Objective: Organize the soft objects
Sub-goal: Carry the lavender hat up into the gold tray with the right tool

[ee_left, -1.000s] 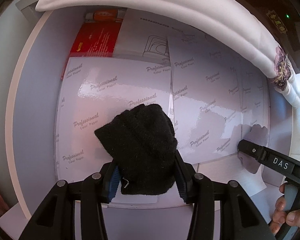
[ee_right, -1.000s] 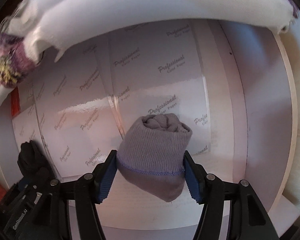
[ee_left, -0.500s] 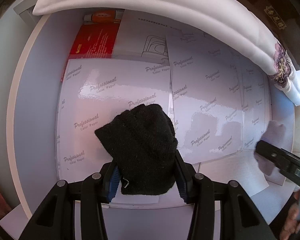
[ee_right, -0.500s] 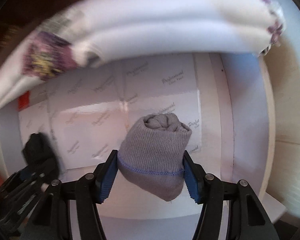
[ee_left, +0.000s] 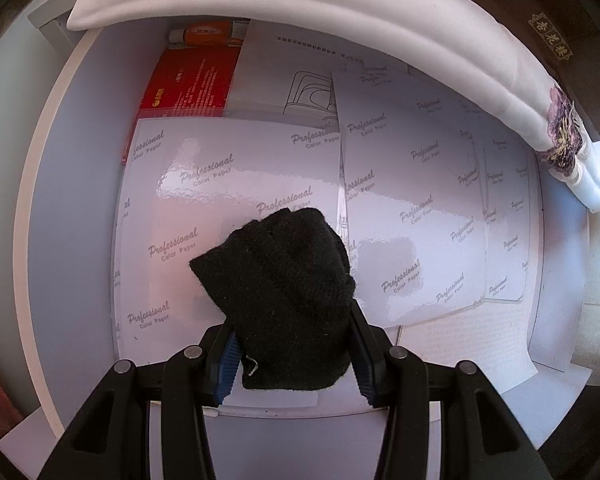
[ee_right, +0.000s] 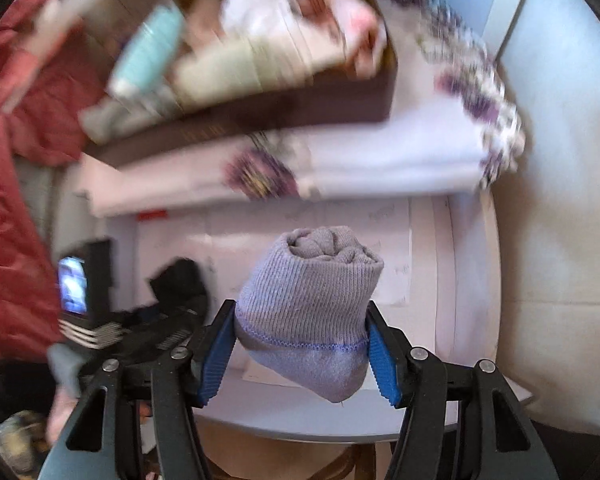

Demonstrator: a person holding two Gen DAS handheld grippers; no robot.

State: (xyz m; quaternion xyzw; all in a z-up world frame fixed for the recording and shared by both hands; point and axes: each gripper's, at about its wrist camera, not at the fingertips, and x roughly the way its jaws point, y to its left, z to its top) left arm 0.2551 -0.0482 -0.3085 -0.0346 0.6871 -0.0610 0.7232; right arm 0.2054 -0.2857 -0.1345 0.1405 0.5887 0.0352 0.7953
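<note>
Brown box (ee_right: 260, 116) of blurred folded cloths: right wrist view only.

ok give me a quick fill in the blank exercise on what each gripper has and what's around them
1. The left gripper is clamped on a rolled ____ knit sock.
2. The right gripper grips a rolled ____ knit sock.
3. The glossy white sheets are printed with "____ Color Paper".
4. The flat red packet lies beside an ____ tube.

Missing words: black; grey; Professional; orange
</note>
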